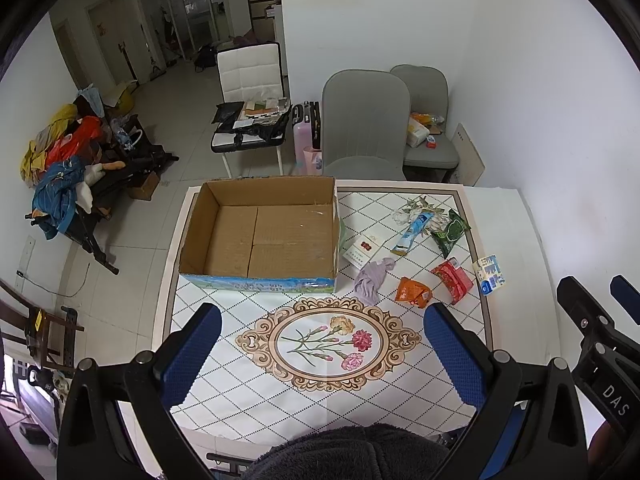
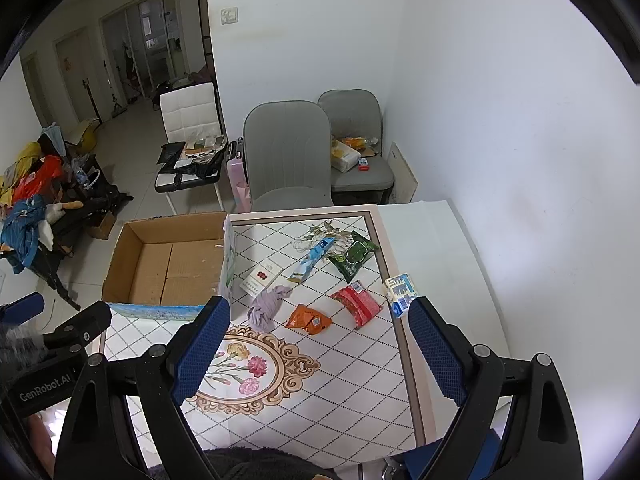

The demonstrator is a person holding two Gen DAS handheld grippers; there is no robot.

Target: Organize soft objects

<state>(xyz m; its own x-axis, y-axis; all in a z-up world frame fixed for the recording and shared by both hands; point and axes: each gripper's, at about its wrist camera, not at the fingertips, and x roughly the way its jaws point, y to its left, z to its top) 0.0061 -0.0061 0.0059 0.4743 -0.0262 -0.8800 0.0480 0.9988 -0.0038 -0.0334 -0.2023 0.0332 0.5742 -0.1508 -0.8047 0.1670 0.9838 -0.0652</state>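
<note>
An empty cardboard box (image 1: 256, 236) (image 2: 168, 264) stands at the table's far left. To its right lie a crumpled lilac cloth (image 1: 374, 278) (image 2: 267, 306), an orange packet (image 1: 414, 292) (image 2: 309, 318), a red packet (image 1: 452, 280) (image 2: 357, 304), a green pouch (image 1: 452, 232) (image 2: 352, 256), a blue tube (image 1: 414, 230) (image 2: 312, 260), a white-and-red pack (image 1: 362, 250) (image 2: 262, 276) and a blue-and-white tissue pack (image 1: 490, 275) (image 2: 401, 294). My left gripper (image 1: 322, 326) is open above the flower medallion. My right gripper (image 2: 320, 322) is open, hovering near the orange packet. Both hold nothing.
The table (image 1: 508, 240) has a diamond-patterned cloth and a white wall on its right. Two grey chairs (image 1: 364, 128) stand behind it, and a white chair (image 1: 250, 92) with clutter stands farther left. Clothes are piled on a rack (image 1: 64, 168) at the left.
</note>
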